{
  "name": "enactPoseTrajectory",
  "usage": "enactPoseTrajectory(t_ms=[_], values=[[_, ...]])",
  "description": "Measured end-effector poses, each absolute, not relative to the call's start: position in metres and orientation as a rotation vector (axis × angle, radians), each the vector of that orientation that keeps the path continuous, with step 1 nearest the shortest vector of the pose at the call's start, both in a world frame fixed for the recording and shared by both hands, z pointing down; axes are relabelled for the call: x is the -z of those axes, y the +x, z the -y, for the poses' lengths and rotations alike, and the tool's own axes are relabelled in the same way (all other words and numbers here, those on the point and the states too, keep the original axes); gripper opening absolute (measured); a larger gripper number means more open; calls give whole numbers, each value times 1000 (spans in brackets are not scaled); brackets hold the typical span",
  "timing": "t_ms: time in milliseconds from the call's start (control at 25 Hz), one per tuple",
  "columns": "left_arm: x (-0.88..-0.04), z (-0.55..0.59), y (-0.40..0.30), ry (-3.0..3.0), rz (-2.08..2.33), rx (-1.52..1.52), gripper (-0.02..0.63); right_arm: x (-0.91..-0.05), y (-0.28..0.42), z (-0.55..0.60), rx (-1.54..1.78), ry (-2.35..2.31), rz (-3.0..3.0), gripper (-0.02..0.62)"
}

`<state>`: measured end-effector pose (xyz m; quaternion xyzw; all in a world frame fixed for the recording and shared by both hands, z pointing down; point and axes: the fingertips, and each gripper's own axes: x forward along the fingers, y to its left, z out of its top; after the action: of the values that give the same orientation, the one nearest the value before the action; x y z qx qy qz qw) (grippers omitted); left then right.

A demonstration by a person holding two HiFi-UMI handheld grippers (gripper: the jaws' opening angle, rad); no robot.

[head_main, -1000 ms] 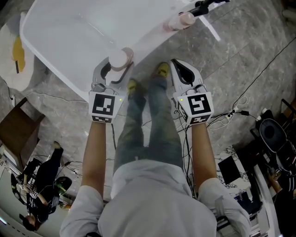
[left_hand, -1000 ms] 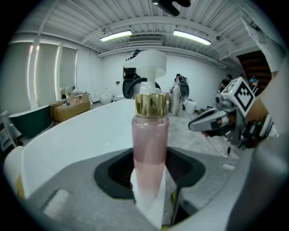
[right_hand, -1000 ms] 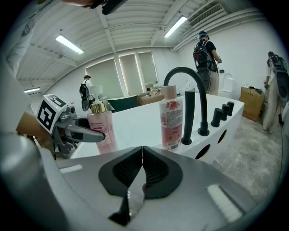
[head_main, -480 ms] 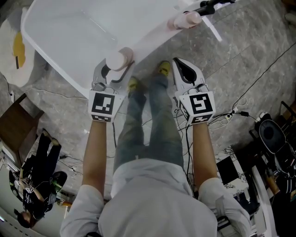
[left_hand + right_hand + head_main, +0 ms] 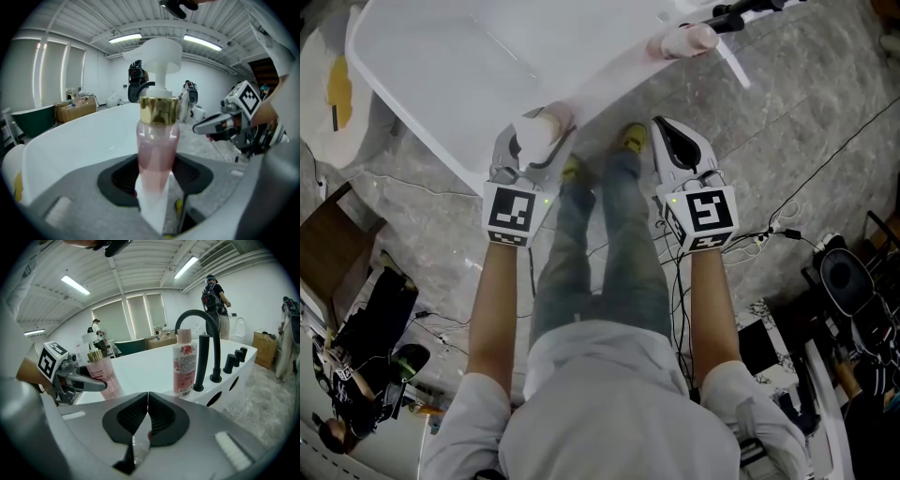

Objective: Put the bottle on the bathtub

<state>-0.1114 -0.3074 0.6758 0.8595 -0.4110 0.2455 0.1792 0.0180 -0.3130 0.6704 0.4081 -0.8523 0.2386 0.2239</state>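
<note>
Head view: left gripper [image 5: 538,148] still clamps the bottle [image 5: 533,133].

Staged bathroom set in a studio hall, white bathtub [image 5: 441,75] on marble-look floor [image 5: 787,122], trailing cables [image 5: 766,234], ceiling strip lights [image 5: 125,38], cardboard boxes [image 5: 75,108]

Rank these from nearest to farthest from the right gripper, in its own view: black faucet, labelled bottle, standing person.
1. labelled bottle, upright on the bathtub rim, ahead.
2. black faucet, just behind and right of it.
3. standing person, far back across the room, upper right.
</note>
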Motion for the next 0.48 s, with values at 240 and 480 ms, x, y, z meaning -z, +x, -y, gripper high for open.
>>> enactPoseTrajectory(t_ms=[240,480], values=[[-678,301,-109,2447,1162,-718,215,-670,16,308,-651,1125,2351,3],[-678,300,-108,2449,1169,-711,216,-669,20,307,-651,1135,2349,3]])
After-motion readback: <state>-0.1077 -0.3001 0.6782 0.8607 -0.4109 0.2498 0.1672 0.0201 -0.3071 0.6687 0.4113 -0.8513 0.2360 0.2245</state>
